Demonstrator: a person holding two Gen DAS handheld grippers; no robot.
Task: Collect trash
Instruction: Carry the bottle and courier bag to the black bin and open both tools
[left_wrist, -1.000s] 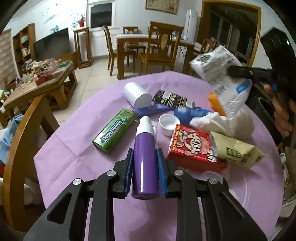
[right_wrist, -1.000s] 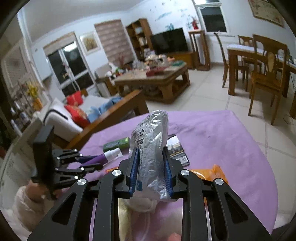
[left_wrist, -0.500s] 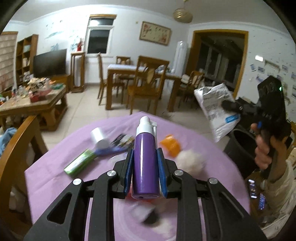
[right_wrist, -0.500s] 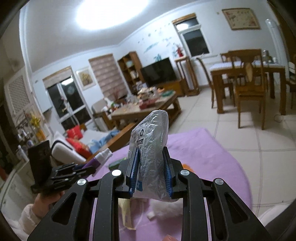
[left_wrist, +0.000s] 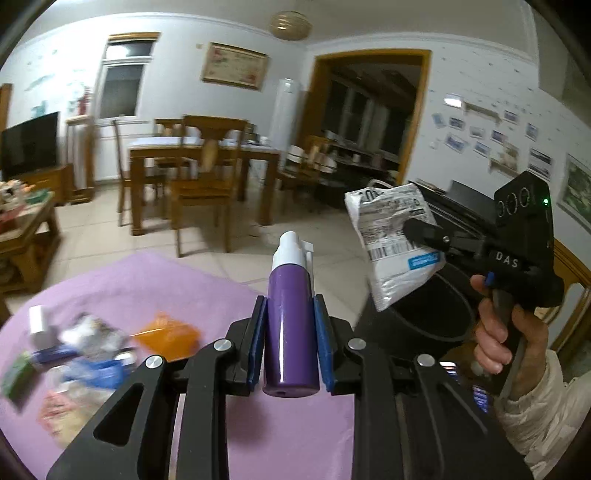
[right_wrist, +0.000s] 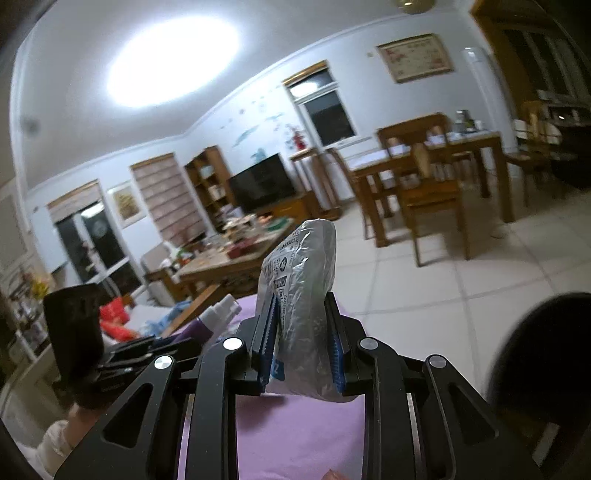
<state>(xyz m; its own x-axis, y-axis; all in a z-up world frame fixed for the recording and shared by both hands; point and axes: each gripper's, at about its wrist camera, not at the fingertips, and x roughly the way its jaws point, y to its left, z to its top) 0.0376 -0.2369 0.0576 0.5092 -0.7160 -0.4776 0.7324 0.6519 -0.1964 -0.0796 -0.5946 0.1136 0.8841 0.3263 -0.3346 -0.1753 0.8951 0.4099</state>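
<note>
My left gripper (left_wrist: 290, 325) is shut on a purple spray bottle (left_wrist: 290, 314) with a white cap, held upright above the purple tablecloth (left_wrist: 155, 280). My right gripper (right_wrist: 301, 332) is shut on a silver-white plastic wrapper (right_wrist: 303, 295); in the left wrist view this wrapper (left_wrist: 395, 236) hangs above a black bin (left_wrist: 424, 314) beside the table's right side. More trash lies blurred on the cloth at the left: an orange packet (left_wrist: 166, 334), a blue wrapper (left_wrist: 92, 369), a green pack (left_wrist: 16, 373). The bottle also shows in the right wrist view (right_wrist: 218, 317).
The black bin shows as a dark rim at the right in the right wrist view (right_wrist: 539, 369). A wooden dining table with chairs (left_wrist: 199, 166) stands beyond on the tiled floor. A cluttered coffee table (left_wrist: 22, 221) is at the far left.
Both grippers have lifted and swung right, away from the trash pile toward the black bin. The wrapper now hangs over the bin. Both holds are unchanged.
</note>
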